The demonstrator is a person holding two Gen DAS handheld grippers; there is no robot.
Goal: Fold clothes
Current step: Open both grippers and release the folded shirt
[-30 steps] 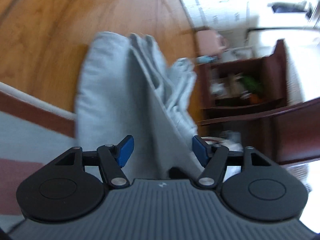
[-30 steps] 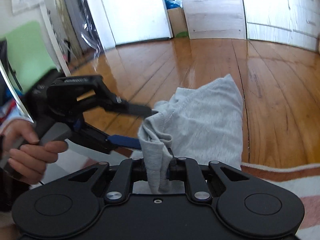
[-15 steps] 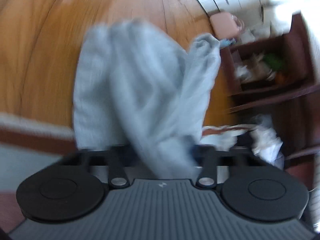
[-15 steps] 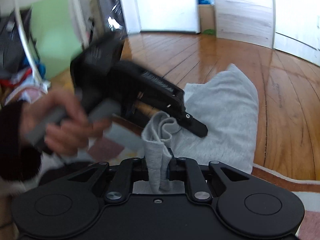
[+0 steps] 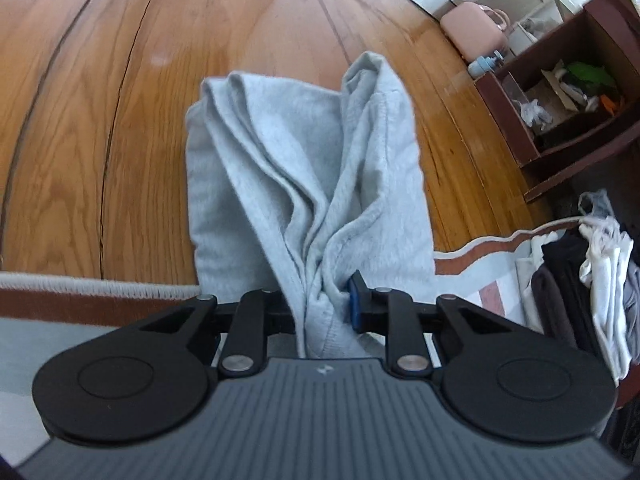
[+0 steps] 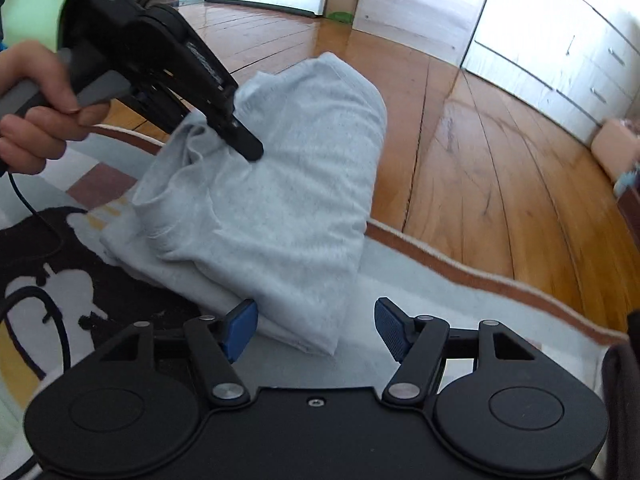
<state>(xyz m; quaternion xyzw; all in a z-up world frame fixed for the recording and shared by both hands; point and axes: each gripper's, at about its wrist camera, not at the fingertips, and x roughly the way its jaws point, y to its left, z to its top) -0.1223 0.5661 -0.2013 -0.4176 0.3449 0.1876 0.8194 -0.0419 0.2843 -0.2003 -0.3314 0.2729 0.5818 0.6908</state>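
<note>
Right gripper (image 6: 316, 330) jaws just sprang apart, dropping the soft grey fleecy knit garment (image 6: 280, 184); left gripper (image 5: 326, 304) pinches its bunched folds over the glossy wooden plank floor (image 5: 100, 120).

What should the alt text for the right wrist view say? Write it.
The left tongs, held in a hand, pinch a bunched edge of a grey garment lying half on a rug. The right tongs stand open, just released, beside it.
</note>
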